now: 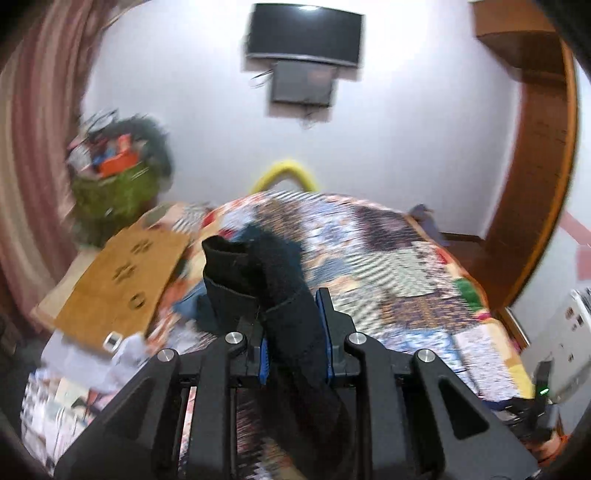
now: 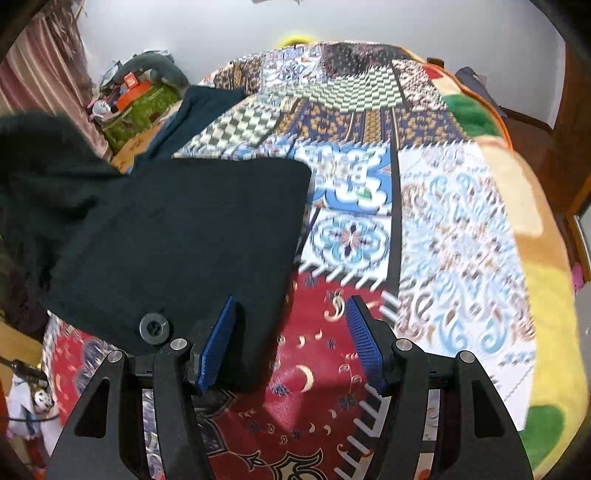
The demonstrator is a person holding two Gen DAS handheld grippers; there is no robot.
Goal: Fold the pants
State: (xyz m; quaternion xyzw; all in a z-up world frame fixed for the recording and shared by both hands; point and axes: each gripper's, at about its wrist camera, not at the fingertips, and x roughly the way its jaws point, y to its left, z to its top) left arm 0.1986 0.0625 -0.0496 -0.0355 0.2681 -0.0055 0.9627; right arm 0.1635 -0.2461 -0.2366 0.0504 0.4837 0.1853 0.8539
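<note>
The black pants [image 2: 177,236] lie on a patchwork bedspread [image 2: 424,206], waist end with a black button [image 2: 154,328] near my right gripper. My right gripper [image 2: 290,341] is open with blue pads; its left finger [image 2: 218,343] rests over the pants' near edge, and nothing is held. In the left wrist view my left gripper [image 1: 293,332] is shut on a bunched fold of the black pants [image 1: 266,273], lifted above the bed. That raised part shows at far left in the right wrist view [image 2: 33,147].
A brown cardboard sheet [image 1: 122,284] lies on the bed's left side. A green basket of clutter [image 1: 114,181] stands by the striped curtain. A TV [image 1: 304,35] hangs on the far wall. A wooden wardrobe [image 1: 535,147] stands to the right.
</note>
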